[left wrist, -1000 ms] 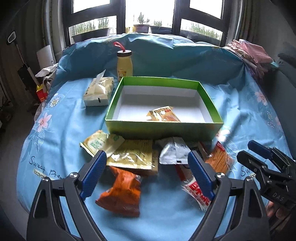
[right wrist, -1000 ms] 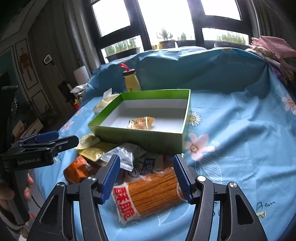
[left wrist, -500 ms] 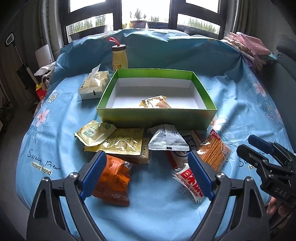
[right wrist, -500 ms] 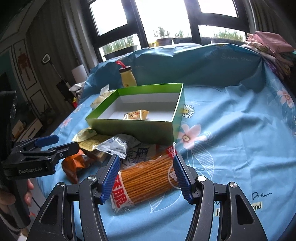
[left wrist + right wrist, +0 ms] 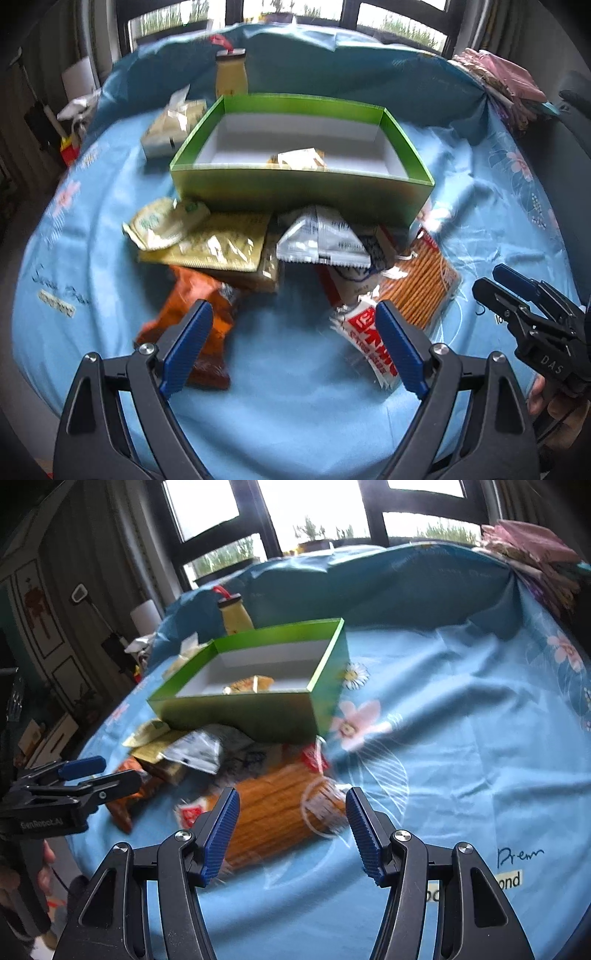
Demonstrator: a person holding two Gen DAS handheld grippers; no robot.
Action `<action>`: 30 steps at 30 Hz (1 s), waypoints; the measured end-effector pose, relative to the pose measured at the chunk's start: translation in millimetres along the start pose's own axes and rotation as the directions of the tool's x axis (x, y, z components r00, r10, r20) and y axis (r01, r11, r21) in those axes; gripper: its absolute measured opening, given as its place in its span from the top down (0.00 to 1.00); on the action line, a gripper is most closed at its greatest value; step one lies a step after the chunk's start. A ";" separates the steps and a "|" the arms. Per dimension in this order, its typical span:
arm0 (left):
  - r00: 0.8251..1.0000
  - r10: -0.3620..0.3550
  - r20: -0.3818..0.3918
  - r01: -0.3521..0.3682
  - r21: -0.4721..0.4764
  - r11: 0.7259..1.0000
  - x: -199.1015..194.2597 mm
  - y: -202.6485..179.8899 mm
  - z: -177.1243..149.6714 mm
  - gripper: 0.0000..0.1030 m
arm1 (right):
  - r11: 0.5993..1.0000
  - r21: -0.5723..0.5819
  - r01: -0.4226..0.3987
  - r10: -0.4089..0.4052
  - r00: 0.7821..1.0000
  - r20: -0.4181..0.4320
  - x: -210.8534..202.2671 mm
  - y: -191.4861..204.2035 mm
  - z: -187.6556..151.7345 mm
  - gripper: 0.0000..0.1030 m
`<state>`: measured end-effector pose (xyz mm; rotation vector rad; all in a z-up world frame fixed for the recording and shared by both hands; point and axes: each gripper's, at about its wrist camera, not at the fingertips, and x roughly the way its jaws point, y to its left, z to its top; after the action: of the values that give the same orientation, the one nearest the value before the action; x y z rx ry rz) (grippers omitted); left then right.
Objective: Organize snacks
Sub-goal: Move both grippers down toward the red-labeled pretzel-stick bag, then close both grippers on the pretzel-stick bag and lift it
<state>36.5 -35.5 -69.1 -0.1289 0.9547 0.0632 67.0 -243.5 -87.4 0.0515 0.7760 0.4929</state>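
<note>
A green box (image 5: pixel 295 186) (image 5: pixel 255 712) with a white inside holds one small yellow snack packet (image 5: pixel 299 159) (image 5: pixel 249 684). In front of it lies a heap of snacks: an orange bag (image 5: pixel 195 306), yellow packets (image 5: pixel 218 245), a silver packet (image 5: pixel 321 238) and a clear pack of orange sticks (image 5: pixel 421 284) (image 5: pixel 280 812). My left gripper (image 5: pixel 291 336) hangs open above the near edge of the heap, nothing between its pads. My right gripper (image 5: pixel 291 827) is open just over the stick pack, which lies between and beyond its fingertips, not pressed by them.
A yellow bottle (image 5: pixel 231 74) and a tissue pack (image 5: pixel 173 125) stand behind and left of the box. Folded pink cloth (image 5: pixel 498 77) lies at the far right. Blue floral cloth (image 5: pixel 461 738) covers the surface, with bare room to the right. Windows rise behind.
Both grippers have come down and closer to the snack heap, so the packets look larger. The stick pack now lies right at the right gripper's fingertips. Neither gripper's opening has changed.
</note>
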 end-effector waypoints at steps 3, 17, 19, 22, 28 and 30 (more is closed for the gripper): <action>0.999 -0.013 -0.034 0.012 -0.021 1.000 8.5 -1.1 -5.6 0.13 | 1.000 0.003 0.004 -0.004 1.000 -0.028 6.4 -9.9 -4.9 0.41; 0.979 -0.097 -0.180 0.079 -0.104 0.991 41.2 -21.6 -25.7 0.13 | 0.995 -0.044 -0.085 0.081 0.993 -0.090 49.8 -31.9 15.2 0.41; 0.976 -0.111 -0.188 0.092 -0.105 0.990 43.4 -25.2 -27.4 0.13 | 0.993 -0.051 -0.103 0.098 0.990 -0.105 56.0 -32.8 18.1 0.41; 0.976 -0.106 -0.191 0.090 -0.095 0.991 46.2 -30.1 -27.2 0.13 | 0.991 -0.056 -0.125 0.117 0.984 -0.133 65.6 -32.5 19.9 0.41; 0.975 -0.120 -0.184 0.104 -0.096 0.990 48.8 -31.7 -25.4 0.13 | 0.980 -0.033 -0.196 0.188 0.969 -0.161 73.4 -33.6 19.1 0.41; 0.975 -0.129 -0.179 0.114 -0.095 0.989 49.7 -31.2 -25.2 0.13 | 0.973 -0.028 -0.231 0.222 0.959 -0.176 73.6 -32.7 16.1 0.41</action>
<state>48.3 -70.1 -121.5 -0.2746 1.1285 -0.0220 135.9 -237.6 -131.7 0.0540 0.9329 0.7410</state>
